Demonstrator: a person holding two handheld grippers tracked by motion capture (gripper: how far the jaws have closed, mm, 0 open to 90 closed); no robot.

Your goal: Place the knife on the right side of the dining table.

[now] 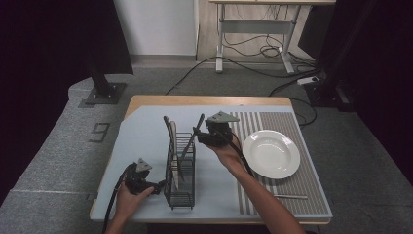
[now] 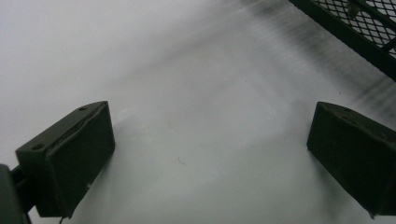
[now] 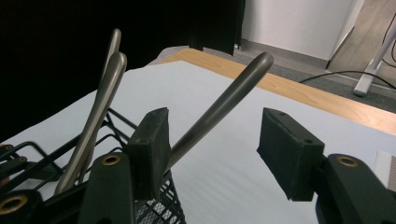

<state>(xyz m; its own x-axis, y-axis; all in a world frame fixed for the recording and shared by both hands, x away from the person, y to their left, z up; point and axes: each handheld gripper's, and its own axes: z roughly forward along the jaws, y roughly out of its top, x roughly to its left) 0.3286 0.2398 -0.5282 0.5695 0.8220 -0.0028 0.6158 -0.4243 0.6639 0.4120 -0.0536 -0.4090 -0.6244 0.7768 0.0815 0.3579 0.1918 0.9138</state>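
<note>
A black wire cutlery caddy [image 1: 180,170] stands mid-table on a pale blue mat [image 1: 141,141], and its corner [image 2: 369,32] shows in the left gripper view. Three metal utensil handles lean out of it. My right gripper [image 1: 199,136] [image 3: 217,140] is open around the rightmost handle [image 1: 199,122] [image 3: 224,102], which lies against one jaw, apart from the other. Two more handles [image 1: 170,131] [image 3: 105,88] lean further left. My left gripper [image 1: 157,187] [image 2: 210,140] stands open low over the mat beside the caddy's near left side, holding nothing.
A white plate [image 1: 271,153] sits on a striped placemat [image 1: 287,187] to the right. A slim utensil [image 1: 290,196] lies on that placemat near the front edge. Beyond the wooden table edge [image 1: 209,100] are cables and a desk frame on the floor.
</note>
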